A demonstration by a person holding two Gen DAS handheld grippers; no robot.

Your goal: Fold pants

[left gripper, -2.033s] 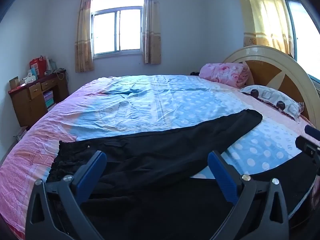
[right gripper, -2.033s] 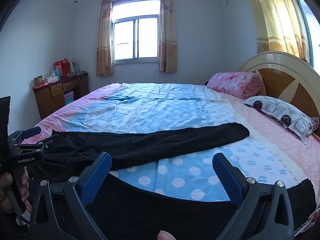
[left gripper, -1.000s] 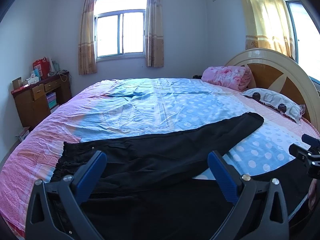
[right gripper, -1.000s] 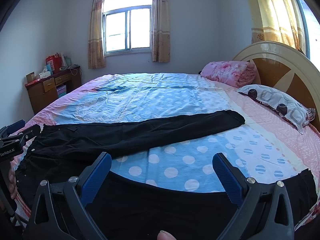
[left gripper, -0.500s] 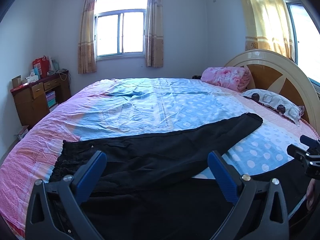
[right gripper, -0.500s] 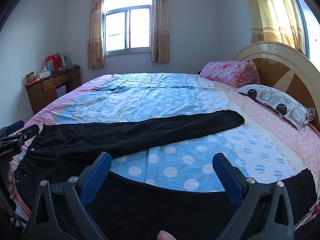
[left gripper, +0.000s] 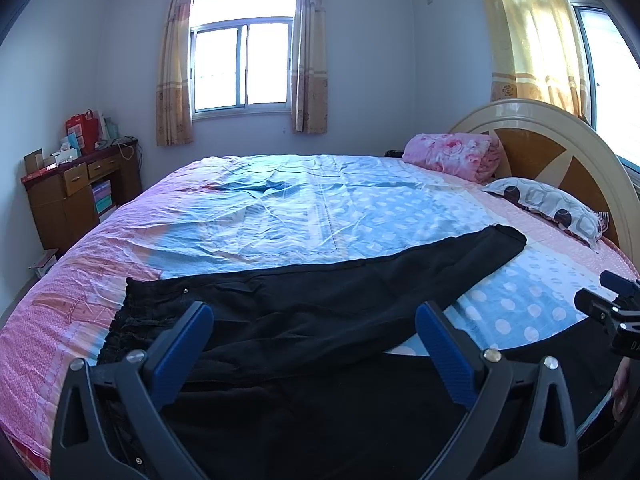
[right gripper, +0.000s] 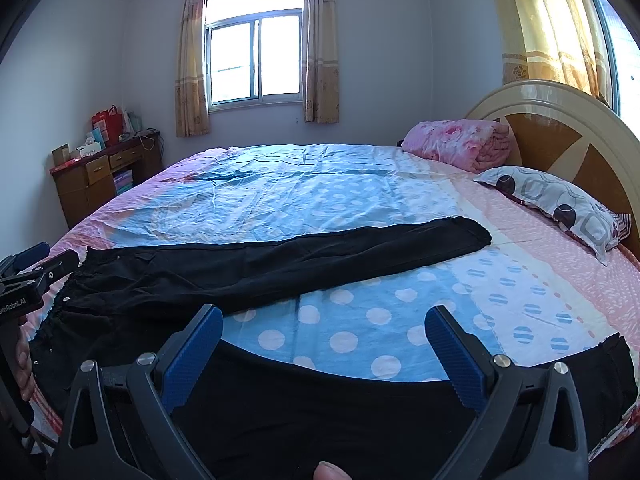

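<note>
Black pants [left gripper: 312, 312] lie spread on the near side of the bed [left gripper: 304, 208], waistband at the left, one leg running right toward the pillow and the other along the near edge. In the right wrist view the pants [right gripper: 256, 268] show both legs splayed apart. My left gripper [left gripper: 314, 340] hovers open above the pants near the waist and crotch, its blue pads wide apart. My right gripper [right gripper: 324, 344] hangs open over the gap between the two legs, above the near leg. Neither holds any cloth.
A folded pink blanket [left gripper: 452, 154] and a patterned pillow [left gripper: 548, 208] lie by the curved headboard [left gripper: 560, 148] at the right. A wooden desk [left gripper: 76, 192] with boxes stands at the far left wall. A thumb tip [right gripper: 332, 471] shows at the right wrist view's bottom edge.
Both grippers have stayed open. The views shifted slightly over two seconds, then held nearly still; the pants have not moved.
</note>
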